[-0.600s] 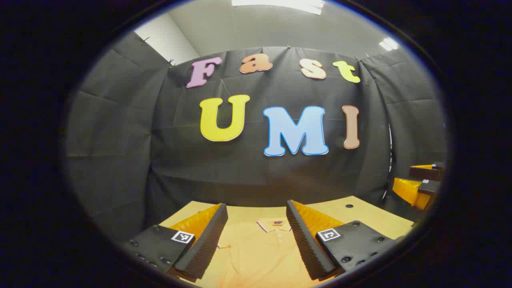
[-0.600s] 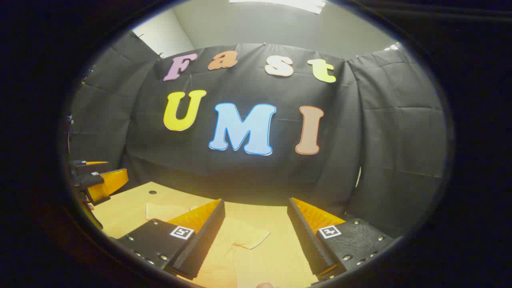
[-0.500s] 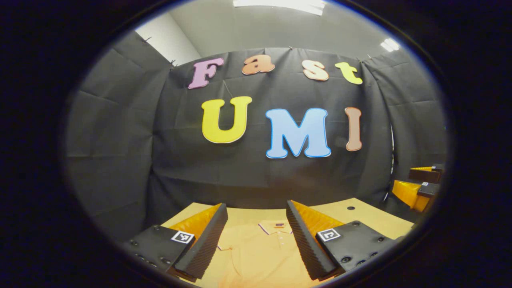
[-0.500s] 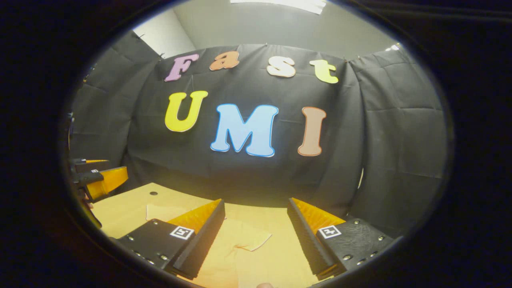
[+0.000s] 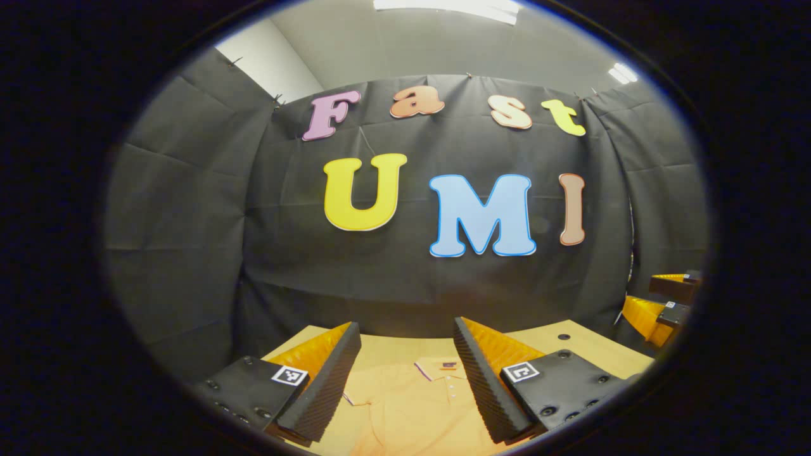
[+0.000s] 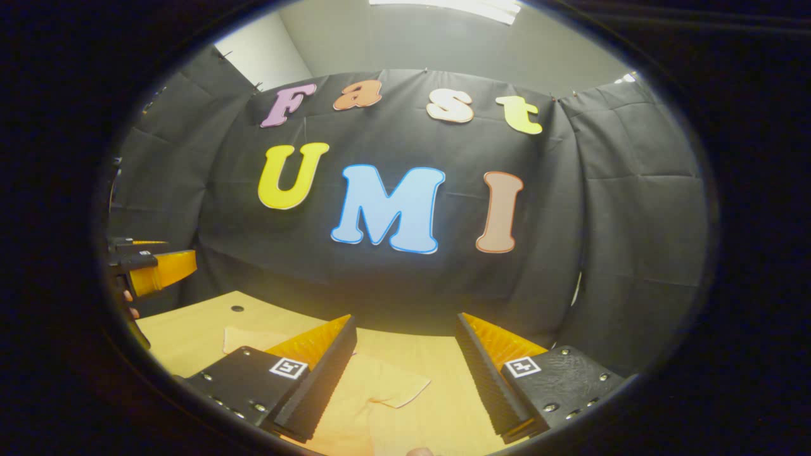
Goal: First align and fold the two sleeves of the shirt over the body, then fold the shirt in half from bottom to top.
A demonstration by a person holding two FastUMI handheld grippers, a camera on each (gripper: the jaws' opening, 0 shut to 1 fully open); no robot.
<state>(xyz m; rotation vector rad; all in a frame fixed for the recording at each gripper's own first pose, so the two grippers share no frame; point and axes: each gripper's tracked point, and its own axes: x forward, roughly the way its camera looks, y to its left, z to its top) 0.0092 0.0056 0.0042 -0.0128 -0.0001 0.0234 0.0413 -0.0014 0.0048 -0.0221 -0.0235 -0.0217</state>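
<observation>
**Both grippers open above the shirt, no fold started**

Left gripper (image 5: pixel 405 373): jaws spread wide, nothing between them, hanging over the collar end of the shirt (image 5: pixel 405 411). Collar (image 5: pixel 440 367) and button placket sit right in the gap, so it looks lined up on the body's centre.

Right gripper (image 6: pixel 405 373): also wide apart and empty, held above a sleeve (image 6: pixel 386 386) that lies spread out flat beside the body, unfolded.

Shirt lies flat on the table (image 6: pixel 190 329). Likely reason for the high, open pose: pre-grasp approach. First step is probably the sleeve pinch; sleeves aren't over the body yet.
</observation>
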